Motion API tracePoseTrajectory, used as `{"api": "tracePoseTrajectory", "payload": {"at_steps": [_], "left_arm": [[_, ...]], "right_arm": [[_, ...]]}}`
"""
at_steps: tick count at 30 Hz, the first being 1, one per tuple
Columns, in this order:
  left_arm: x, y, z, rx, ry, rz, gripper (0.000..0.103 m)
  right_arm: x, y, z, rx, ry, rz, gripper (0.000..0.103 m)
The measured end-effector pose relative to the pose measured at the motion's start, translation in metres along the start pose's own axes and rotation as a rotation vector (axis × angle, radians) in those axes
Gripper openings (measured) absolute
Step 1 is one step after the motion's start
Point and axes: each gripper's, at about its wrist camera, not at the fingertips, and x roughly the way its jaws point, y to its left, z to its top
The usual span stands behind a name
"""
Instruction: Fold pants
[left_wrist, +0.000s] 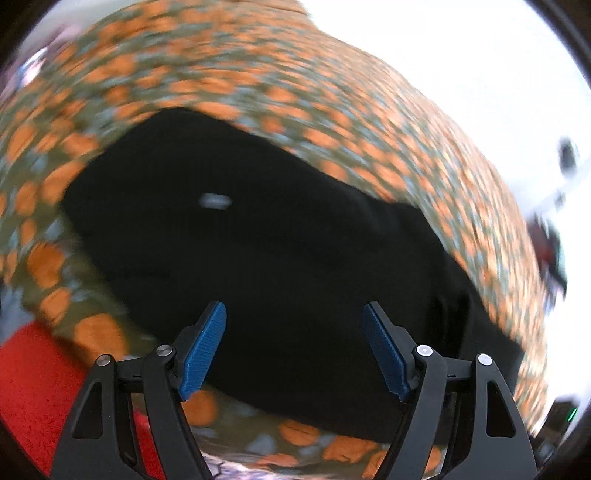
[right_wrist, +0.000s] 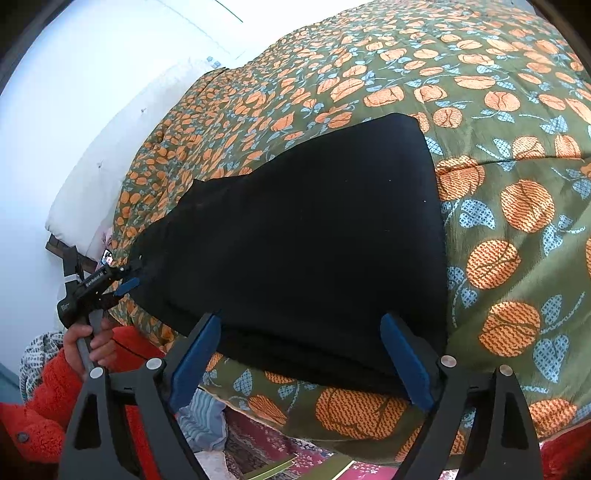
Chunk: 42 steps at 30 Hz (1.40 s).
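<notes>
The black fabric pants (right_wrist: 306, 236) are seen folded into a thick, layered, roughly trapezoid stack, narrower at the far end and broader toward the near edge; the cloth is plain and matte, with stacked edges visible along the near side; a small pale mark is seen on the top in the left wrist view, too blurred to be identified. The pants (left_wrist: 266, 266) are laid on a bed covered by an olive-green quilted bedspread printed with orange fruits and pale blue leaves (right_wrist: 509, 206), close to its near edge; no container can be made out in either view.

The right hand-held gripper (right_wrist: 299, 354) is held with its blue pads spread wide over the near edge of the stack, nothing being pressed between them. The left hand-held gripper (left_wrist: 293, 349) is likewise spread wide above the near part of the pants and grips nothing; in the right wrist view it (right_wrist: 127, 275) is seen at the left corner of the stack, carried by a hand (right_wrist: 90, 341) in a fuzzy red sleeve (right_wrist: 51, 373).
</notes>
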Motion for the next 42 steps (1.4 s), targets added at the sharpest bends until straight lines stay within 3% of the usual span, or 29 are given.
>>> {"api": "tracePoseTrajectory", "payload": {"at_steps": [6,9,13,19,22,24,28,30,31,32,33,35,37,40,42], "left_arm": [[-0.031,0.088,0.013,-0.315,-0.14,0.101,0.078],[-0.028,0.122,0.012,-0.436,-0.131,0.105,0.071],[-0.011,0.136,0.014,-0.489,-0.076,0.029,0.067],[0.012,0.134,0.028,-0.476,-0.047,-0.008,0.067],[0.013,0.129,0.032,-0.443,-0.057,-0.044,0.053],[0.016,0.125,0.036,-0.412,-0.059,-0.019,0.053],[0.034,0.135,0.043,-0.449,-0.032,-0.018,0.074],[0.037,0.136,0.046,-0.452,-0.04,-0.029,0.074],[0.037,0.134,0.048,-0.442,-0.047,-0.028,0.069],[0.036,0.132,0.049,-0.433,-0.056,-0.029,0.055],[0.034,0.129,0.05,-0.421,-0.064,-0.017,0.051],[0.027,0.125,0.053,-0.402,-0.086,0.013,0.031],[0.012,0.117,0.055,-0.364,-0.111,0.023,0.022],[-0.022,0.069,0.063,-0.143,-0.174,0.109,0.018],[-0.043,0.027,0.062,0.019,-0.22,0.108,0.017]], "right_arm": [[0.006,0.007,0.002,-0.022,0.01,-0.016,0.098],[0.009,0.012,0.003,-0.045,0.018,-0.035,0.102],[0.012,0.015,0.002,-0.067,0.026,-0.059,0.103],[0.01,0.015,0.001,-0.064,0.022,-0.052,0.103],[0.01,0.016,0.001,-0.069,0.023,-0.057,0.103],[0.01,0.016,0.001,-0.071,0.023,-0.059,0.103],[0.011,0.016,0.002,-0.072,0.024,-0.06,0.103],[0.011,0.016,0.002,-0.075,0.024,-0.06,0.103],[0.011,0.016,0.002,-0.076,0.023,-0.059,0.103],[0.011,0.016,0.002,-0.076,0.023,-0.058,0.103],[0.011,0.016,0.002,-0.076,0.023,-0.058,0.103],[0.011,0.016,0.002,-0.076,0.023,-0.059,0.103],[0.011,0.016,0.002,-0.074,0.022,-0.057,0.103],[0.011,0.015,0.001,-0.073,0.021,-0.054,0.103],[0.012,0.015,0.001,-0.074,0.021,-0.055,0.103]]}}
